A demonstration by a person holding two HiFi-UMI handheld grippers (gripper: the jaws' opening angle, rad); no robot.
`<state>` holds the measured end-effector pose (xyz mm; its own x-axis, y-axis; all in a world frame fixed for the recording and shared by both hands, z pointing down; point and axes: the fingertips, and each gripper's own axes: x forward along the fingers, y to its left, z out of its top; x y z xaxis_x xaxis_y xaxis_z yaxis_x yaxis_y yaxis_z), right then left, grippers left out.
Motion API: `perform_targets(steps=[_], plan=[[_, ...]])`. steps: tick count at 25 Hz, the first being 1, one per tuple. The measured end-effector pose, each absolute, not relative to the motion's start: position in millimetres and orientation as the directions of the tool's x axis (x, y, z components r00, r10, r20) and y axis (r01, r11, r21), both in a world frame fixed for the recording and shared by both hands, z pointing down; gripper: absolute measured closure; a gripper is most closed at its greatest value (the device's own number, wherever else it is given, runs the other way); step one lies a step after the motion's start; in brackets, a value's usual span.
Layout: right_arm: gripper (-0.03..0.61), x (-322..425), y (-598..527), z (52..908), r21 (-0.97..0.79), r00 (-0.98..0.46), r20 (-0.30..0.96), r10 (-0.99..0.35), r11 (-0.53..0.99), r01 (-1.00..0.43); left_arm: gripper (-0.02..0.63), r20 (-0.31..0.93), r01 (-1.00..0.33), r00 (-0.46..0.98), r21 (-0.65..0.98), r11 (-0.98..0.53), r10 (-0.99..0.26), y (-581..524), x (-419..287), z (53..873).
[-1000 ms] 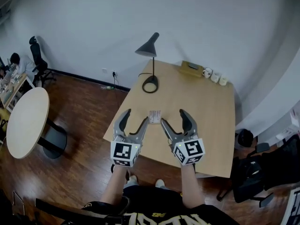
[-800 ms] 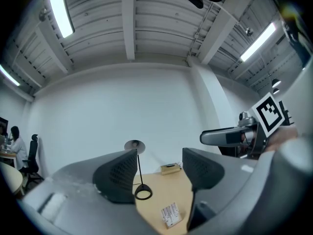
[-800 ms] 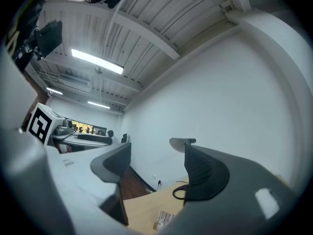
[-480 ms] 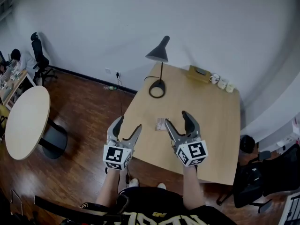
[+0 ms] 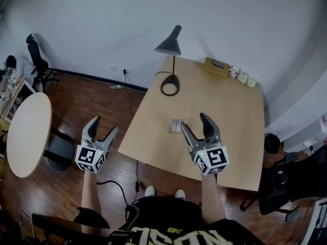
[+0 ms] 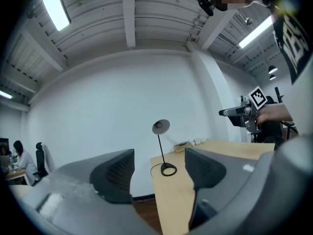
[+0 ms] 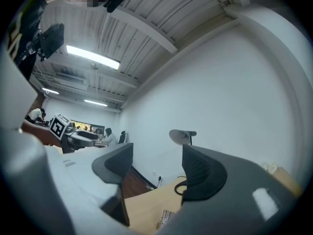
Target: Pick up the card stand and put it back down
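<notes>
Wooden table [image 5: 230, 111] holds card stand [image 5: 177, 125]; right gripper [image 5: 194, 122] hovers beside it, left gripper [image 5: 104, 125] held out over floor [image 5: 102, 101], both claws apart, empty.

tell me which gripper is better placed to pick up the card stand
Right. The right gripper hangs over the table with open, empty jaws beside the card stand, which shows low between them in its own view. The left gripper is open but off the table's left edge, above the floor.
</notes>
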<state>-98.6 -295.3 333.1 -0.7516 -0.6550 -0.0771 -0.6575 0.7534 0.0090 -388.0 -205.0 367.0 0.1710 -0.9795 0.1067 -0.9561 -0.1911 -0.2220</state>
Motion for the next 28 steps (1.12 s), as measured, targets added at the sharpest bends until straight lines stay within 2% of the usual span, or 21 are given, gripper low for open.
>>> perform_targets(steps=[6,10,14,22,28], plan=[[0.256,-87,-300,345,-0.013,-0.728,-0.054,-0.684,0.729,-0.684,0.251,0.201,-0.896,0.323,-0.249,-0.367,-0.925,-221,-422,372],[0.256,-84,-302,356,-0.031,-0.717,-0.025,-0.697,0.717,-0.696,0.249,0.319,-0.792,0.444,-0.298,-0.534,-0.837,-243,-417,383],[0.256,-87,-304,373,-0.051,-0.710,0.011,-0.705,0.708,-0.704,0.235,0.364,-0.735,0.525,-0.260,-0.626,-0.769,-275,-411,394],[0.256,-75,-292,423,-0.110,-0.680,0.104,-0.726,0.671,-0.733,0.153,0.461,-0.619,0.645,-0.152,-0.770,-0.610,-323,-350,466],[0.256,-49,-283,464,-0.153,-0.646,0.168,-0.744,0.628,-0.763,0.152,0.493,-0.562,0.709,-0.036,-0.827,-0.503,-343,-288,538]])
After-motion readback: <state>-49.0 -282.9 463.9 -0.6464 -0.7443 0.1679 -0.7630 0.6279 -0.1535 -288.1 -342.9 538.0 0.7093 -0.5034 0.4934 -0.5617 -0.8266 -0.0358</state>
